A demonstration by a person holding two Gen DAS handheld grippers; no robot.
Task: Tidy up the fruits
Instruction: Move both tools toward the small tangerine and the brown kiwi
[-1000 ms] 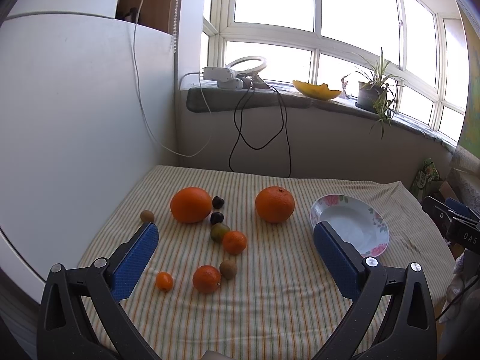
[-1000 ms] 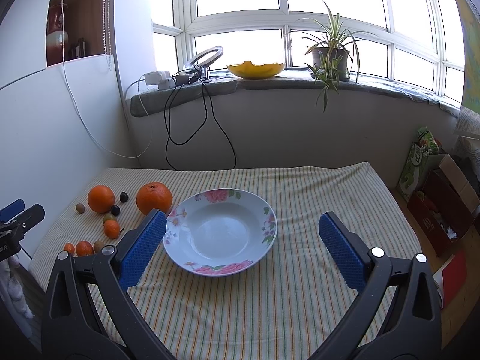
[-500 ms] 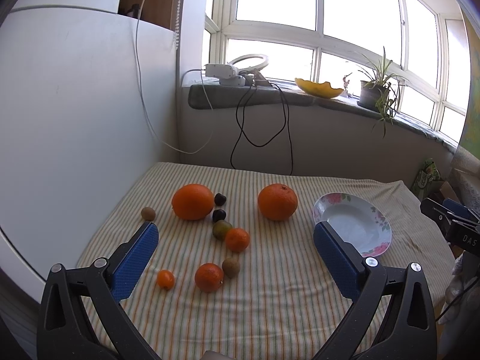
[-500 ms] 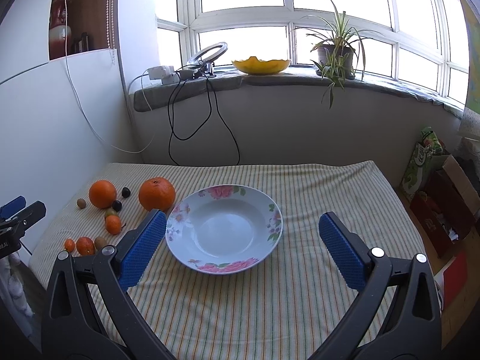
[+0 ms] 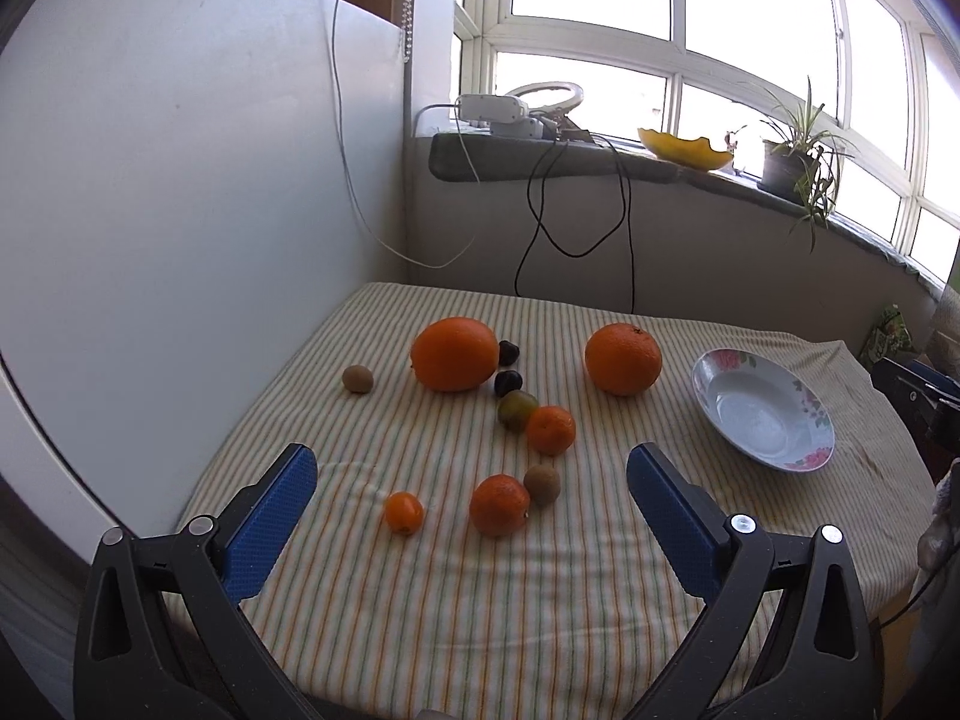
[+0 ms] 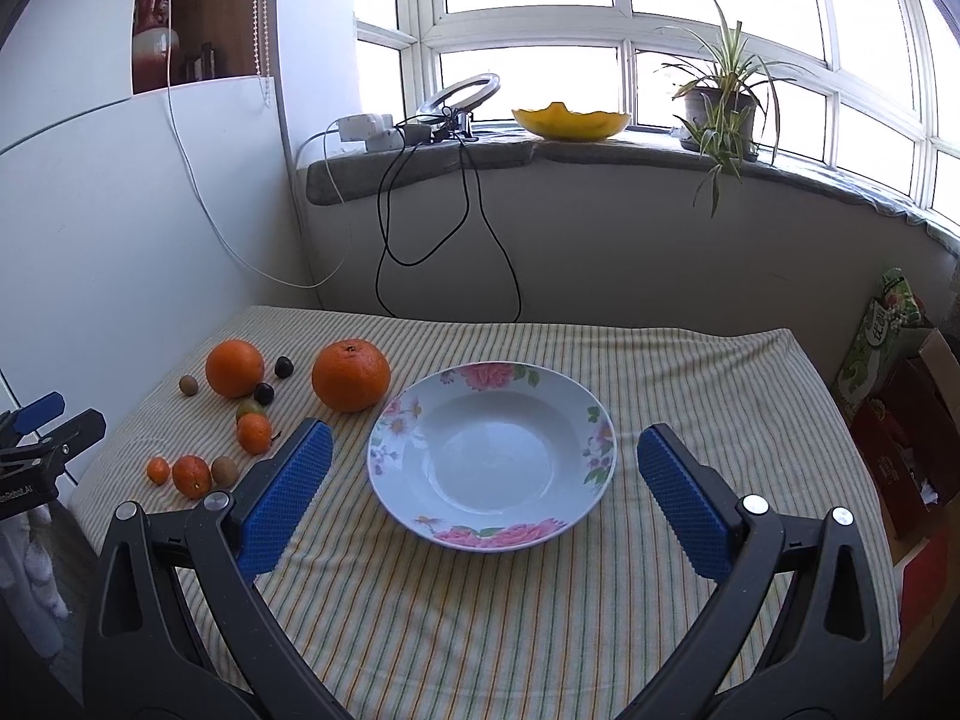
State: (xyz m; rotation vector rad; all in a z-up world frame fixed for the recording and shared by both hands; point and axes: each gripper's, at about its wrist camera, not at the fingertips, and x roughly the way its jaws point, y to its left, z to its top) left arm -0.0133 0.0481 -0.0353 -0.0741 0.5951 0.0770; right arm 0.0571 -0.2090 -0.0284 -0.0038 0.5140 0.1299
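Observation:
Several fruits lie on the striped tablecloth [image 5: 480, 588]: two large oranges [image 5: 454, 354] [image 5: 623, 358], small mandarins [image 5: 551, 429] [image 5: 499, 504], a tiny orange fruit [image 5: 403, 512], kiwis [image 5: 357, 378] [image 5: 542, 484], a green fruit [image 5: 516, 410] and two dark plums [image 5: 507, 383]. A floral white plate [image 6: 492, 455] stands empty right of them. My left gripper [image 5: 471, 480] is open and empty, held above the near fruits. My right gripper [image 6: 483, 459] is open and empty, with the plate between its fingers in view.
A white wall panel [image 5: 180, 210] borders the table's left edge. Cables [image 6: 432, 228] hang from the windowsill, which carries a yellow bowl [image 6: 570, 120] and a potted plant [image 6: 720, 108]. Boxes and a bag [image 6: 888, 336] stand on the floor at right.
Both grippers have drifted slightly; the fruits and plate sit a little higher and nearer in the views. Nothing was grasped and both stay open.

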